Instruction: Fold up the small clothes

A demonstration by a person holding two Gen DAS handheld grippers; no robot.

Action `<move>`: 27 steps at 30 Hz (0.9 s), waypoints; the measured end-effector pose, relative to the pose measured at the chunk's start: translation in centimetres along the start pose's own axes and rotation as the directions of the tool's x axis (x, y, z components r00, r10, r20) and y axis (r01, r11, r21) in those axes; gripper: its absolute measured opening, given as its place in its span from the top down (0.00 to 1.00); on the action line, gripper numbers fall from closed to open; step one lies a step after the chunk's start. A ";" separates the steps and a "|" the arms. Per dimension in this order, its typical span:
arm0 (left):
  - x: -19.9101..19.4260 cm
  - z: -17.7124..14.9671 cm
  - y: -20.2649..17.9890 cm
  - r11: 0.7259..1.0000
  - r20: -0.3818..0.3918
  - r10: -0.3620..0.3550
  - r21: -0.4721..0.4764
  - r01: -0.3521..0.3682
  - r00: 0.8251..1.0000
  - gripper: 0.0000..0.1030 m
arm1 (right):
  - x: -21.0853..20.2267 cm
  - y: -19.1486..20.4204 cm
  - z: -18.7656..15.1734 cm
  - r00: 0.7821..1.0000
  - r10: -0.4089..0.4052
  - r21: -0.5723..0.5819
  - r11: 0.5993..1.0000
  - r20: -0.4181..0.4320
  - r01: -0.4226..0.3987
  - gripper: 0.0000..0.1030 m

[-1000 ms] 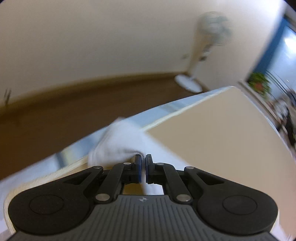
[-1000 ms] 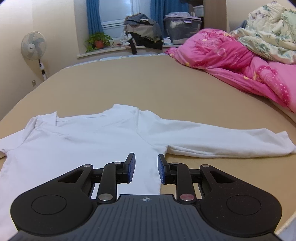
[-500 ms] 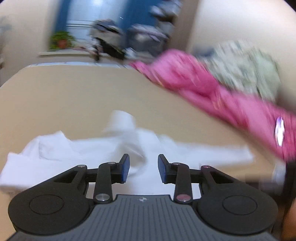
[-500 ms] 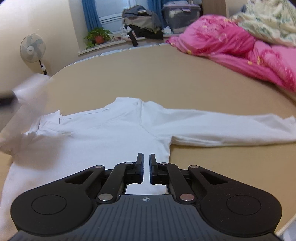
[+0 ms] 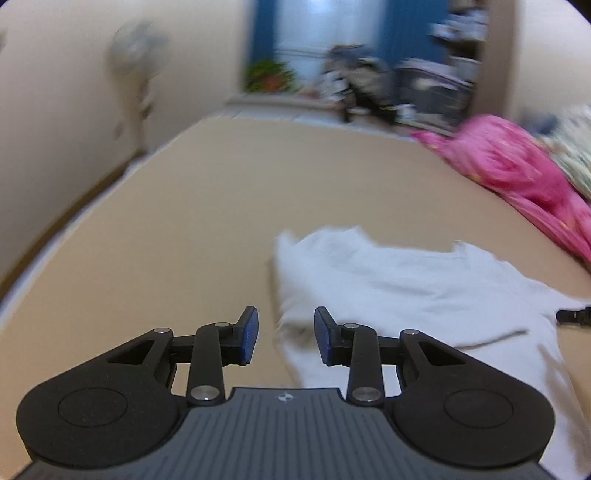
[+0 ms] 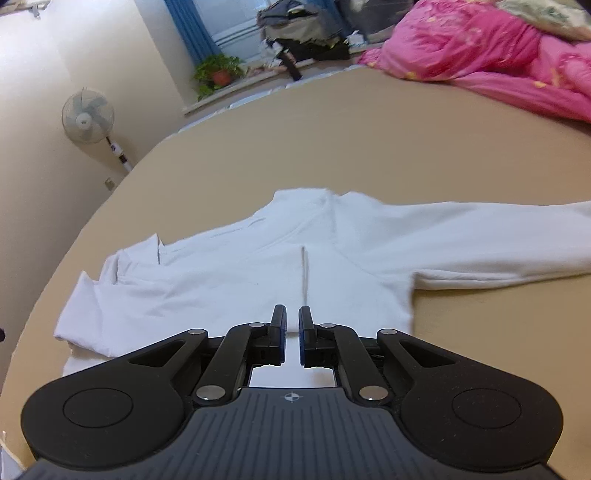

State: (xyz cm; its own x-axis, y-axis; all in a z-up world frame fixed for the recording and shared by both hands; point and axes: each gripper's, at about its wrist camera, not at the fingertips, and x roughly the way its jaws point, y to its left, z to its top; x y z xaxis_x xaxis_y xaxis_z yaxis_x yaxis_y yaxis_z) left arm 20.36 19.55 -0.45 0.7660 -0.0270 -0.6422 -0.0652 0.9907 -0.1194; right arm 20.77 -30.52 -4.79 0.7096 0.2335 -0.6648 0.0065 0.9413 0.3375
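Note:
A white long-sleeved shirt (image 6: 258,273) lies on the tan bed (image 6: 332,147). Its left sleeve is folded in over the body and its right sleeve (image 6: 498,243) stretches out to the right. The shirt also shows in the blurred left wrist view (image 5: 406,280). My left gripper (image 5: 284,332) is open and empty, just above the shirt's left edge. My right gripper (image 6: 291,332) is nearly shut over the shirt's body, and a thin raised crease (image 6: 303,273) runs away from its tips. I cannot tell whether cloth is pinched between the pads.
A pink quilt (image 6: 480,48) is heaped at the bed's far right. A standing fan (image 6: 88,118) is by the left wall. A potted plant (image 6: 218,72) and piled bags (image 6: 303,29) sit at the window. A dark tip of the other gripper (image 5: 572,315) shows at the right edge.
My left gripper carried the left sleeve in over the shirt, opened and let it go, then swung back to the left edge. My right gripper closed from open to nearly shut over the shirt's body.

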 end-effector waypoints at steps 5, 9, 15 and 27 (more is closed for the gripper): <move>1.3 1.4 1.0 0.997 -0.005 0.066 -0.027 -0.066 0.998 0.64 | 4.0 1.0 0.0 0.999 -0.006 -0.047 0.999 -0.037 0.005 0.76; 3.1 2.0 1.5 0.996 -0.042 0.061 -0.063 -0.063 0.997 0.64 | 7.1 1.9 -0.6 0.997 -0.043 -0.126 0.991 -0.070 0.034 0.73; 5.4 2.4 0.2 0.997 -0.036 0.040 -0.070 -0.042 0.999 0.64 | 8.4 2.6 -1.0 0.998 -0.054 -0.208 0.977 0.009 0.055 0.95; 11.1 1.4 -4.8 1.000 -0.069 0.013 0.025 -0.011 0.998 0.64 | 5.2 -4.0 2.0 0.979 -0.185 -0.060 0.980 0.082 0.191 0.95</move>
State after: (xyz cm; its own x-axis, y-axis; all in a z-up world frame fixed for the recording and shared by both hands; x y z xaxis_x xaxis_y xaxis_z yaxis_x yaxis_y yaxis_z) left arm 30.08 14.69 -5.92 0.7189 -0.0235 -0.6947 -0.0580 0.9939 -0.0936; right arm 25.89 -33.52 -8.25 0.7515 0.0341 -0.6588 0.0993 0.9814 0.1641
